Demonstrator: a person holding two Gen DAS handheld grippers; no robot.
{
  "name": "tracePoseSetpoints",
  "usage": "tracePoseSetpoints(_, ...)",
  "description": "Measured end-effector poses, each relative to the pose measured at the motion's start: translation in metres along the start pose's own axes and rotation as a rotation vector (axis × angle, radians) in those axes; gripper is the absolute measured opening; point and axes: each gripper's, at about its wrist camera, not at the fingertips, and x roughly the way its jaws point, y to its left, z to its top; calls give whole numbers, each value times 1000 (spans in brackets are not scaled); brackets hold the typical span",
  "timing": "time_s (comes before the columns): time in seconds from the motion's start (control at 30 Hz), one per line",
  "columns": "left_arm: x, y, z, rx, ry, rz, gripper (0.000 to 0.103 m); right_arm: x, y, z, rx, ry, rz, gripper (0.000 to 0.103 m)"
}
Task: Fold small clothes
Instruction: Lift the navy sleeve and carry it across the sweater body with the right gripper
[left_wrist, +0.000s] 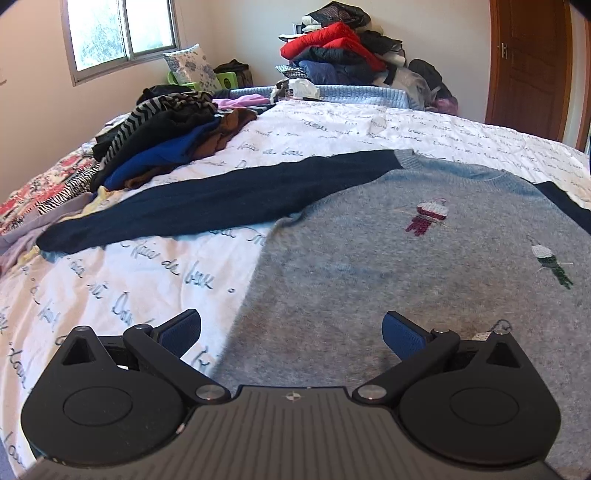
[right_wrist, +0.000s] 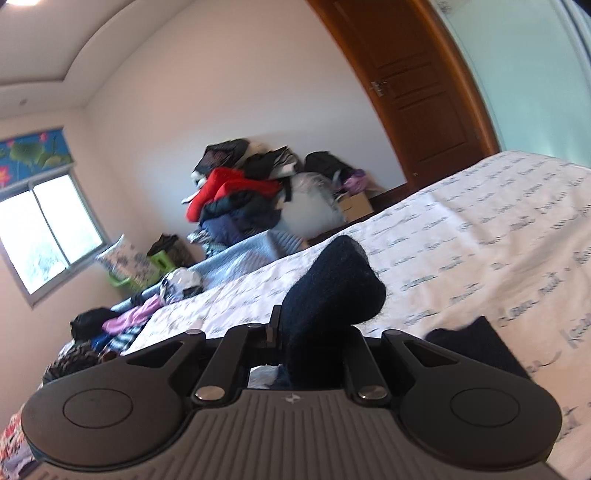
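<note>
A small grey knit sweater (left_wrist: 369, 266) with navy sleeves lies flat on the white script-print bedsheet (left_wrist: 129, 288). Its left navy sleeve (left_wrist: 207, 199) stretches out to the left. My left gripper (left_wrist: 291, 332) is open, hovering low over the sweater's lower left edge, holding nothing. My right gripper (right_wrist: 314, 332) is shut on the other navy sleeve (right_wrist: 332, 291), whose cuff sticks up above the fingers, lifted off the bed. A dark part of the sweater (right_wrist: 476, 347) lies on the sheet at the right.
A loose pile of dark, striped and blue clothes (left_wrist: 166, 136) lies on the bed's left side. A tall heap of jackets (left_wrist: 340, 48) stands beyond the bed's far end. A wooden door (left_wrist: 532, 62) is at the right, a window (left_wrist: 122, 33) at the left.
</note>
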Motion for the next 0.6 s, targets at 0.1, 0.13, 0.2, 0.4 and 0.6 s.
tracePoseSetpoints(0.1, -3, 4, 0, 11, -24, 30, 103, 16, 35, -12, -60, 45, 22, 11)
tracePoseSetpoints(0.13, -3, 6, 0, 7, -26, 31, 103, 21, 50, -20, -96, 61, 31, 11)
tracePoseSetpoints(0.2, -3, 13, 0, -15, -19, 25, 103, 30, 77, -33, -170, 87, 47, 11)
tracePoseSetpoints(0.4, -2, 31, -4, -66, -11, 38, 103, 56, 152, -83, -389, 169, 88, 11)
tracePoseSetpoints(0.6, 0, 45, -6, -76, 10, 88, 103, 80, 191, -120, -487, 238, 104, 11)
